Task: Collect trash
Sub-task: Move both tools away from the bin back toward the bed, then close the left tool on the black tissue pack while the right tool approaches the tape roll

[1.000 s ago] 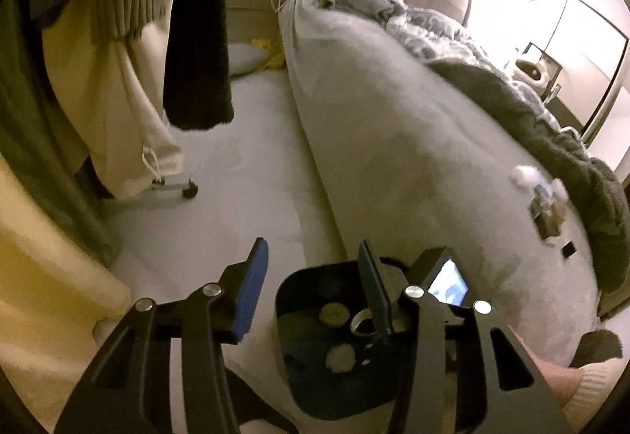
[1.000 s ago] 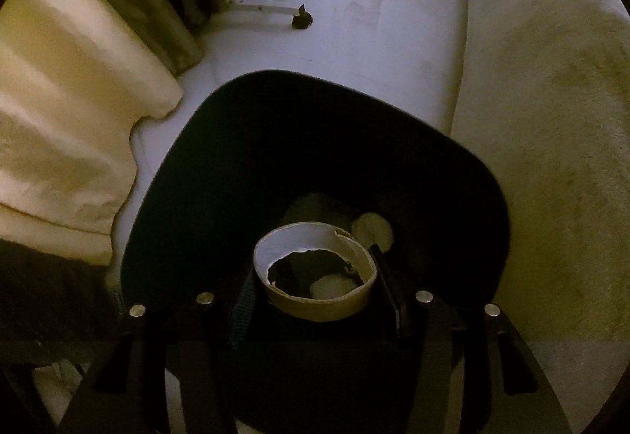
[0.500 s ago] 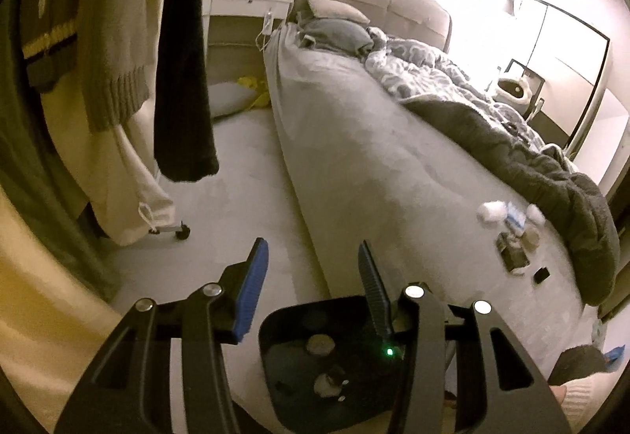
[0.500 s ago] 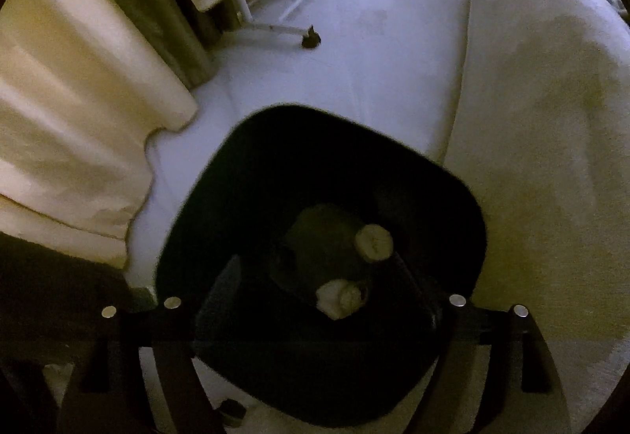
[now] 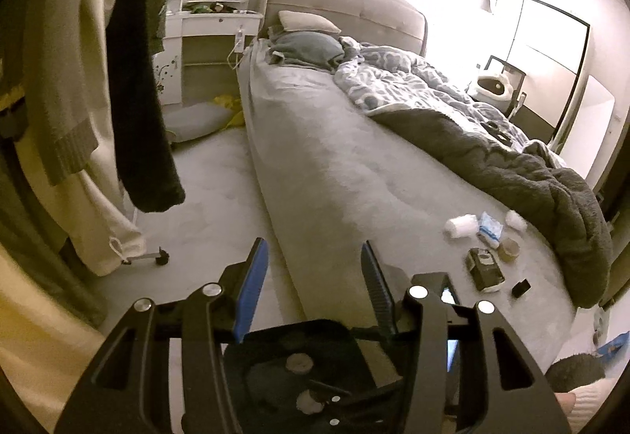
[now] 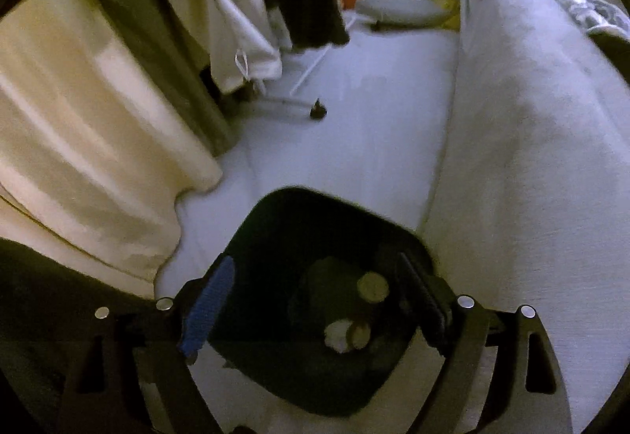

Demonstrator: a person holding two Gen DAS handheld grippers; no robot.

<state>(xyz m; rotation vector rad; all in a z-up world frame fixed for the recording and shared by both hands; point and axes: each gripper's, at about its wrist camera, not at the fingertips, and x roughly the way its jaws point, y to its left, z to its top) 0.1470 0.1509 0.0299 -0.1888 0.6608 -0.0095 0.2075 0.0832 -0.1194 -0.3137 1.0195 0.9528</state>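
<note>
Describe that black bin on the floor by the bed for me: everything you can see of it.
The black plastic bin has a rounded-square rim and dark, smooth walls. It stands upright and open, with no lid, on the pale floor, close beside the grey bed. Inside, at the bottom, lie a few pieces of rubbish: a white crumpled wad and two round tan pieces. Nothing grips it; the right gripper hangs above with open, empty jaws.

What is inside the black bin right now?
In the black bin: a round cardboard ring, a white wad touching another roll end, on dark trash. Anything beneath is hidden in shadow.
</note>
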